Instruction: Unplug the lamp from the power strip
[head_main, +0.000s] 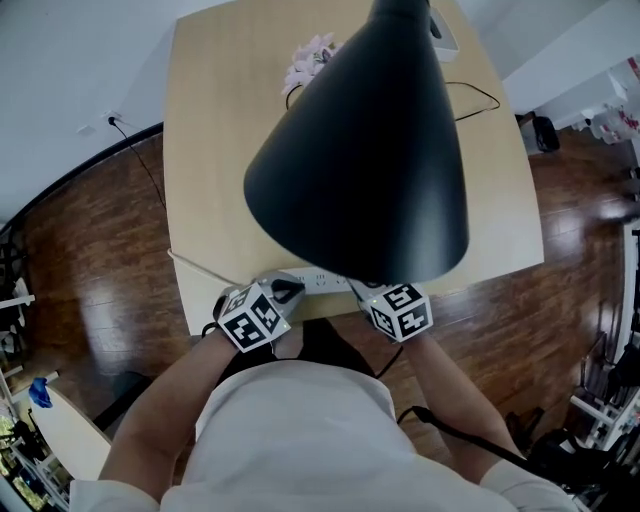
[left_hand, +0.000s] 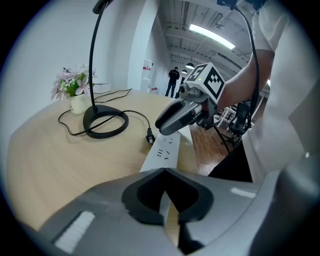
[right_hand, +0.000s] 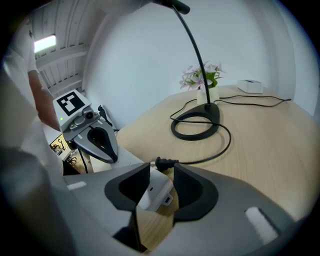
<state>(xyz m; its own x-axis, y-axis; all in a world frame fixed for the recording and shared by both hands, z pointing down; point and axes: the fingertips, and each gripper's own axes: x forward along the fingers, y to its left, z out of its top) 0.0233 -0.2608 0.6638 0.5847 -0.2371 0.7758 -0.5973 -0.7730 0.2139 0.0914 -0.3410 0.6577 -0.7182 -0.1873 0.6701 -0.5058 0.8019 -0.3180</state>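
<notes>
The lamp's black shade (head_main: 370, 150) hides much of the table in the head view. Its ring base (left_hand: 105, 122) (right_hand: 196, 125) stands mid-table, and its cord runs to a black plug (left_hand: 149, 136) (right_hand: 161, 163). The plug lies loose on the tabletop beside the white power strip (head_main: 325, 283) (left_hand: 164, 152) (right_hand: 155, 192). My left gripper (head_main: 288, 290) (left_hand: 165, 172) is shut and sits low over the strip's near end. My right gripper (head_main: 358, 288) (right_hand: 162, 165) is slightly open over the strip's other end, just short of the plug, with nothing held.
A small pot of pink flowers (head_main: 312, 58) (left_hand: 75, 90) (right_hand: 205, 80) and a white box (right_hand: 250, 86) stand at the far side of the wooden table (head_main: 210, 150). The strip lies along the table's near edge, above wood floor. A person (left_hand: 173, 80) stands far off.
</notes>
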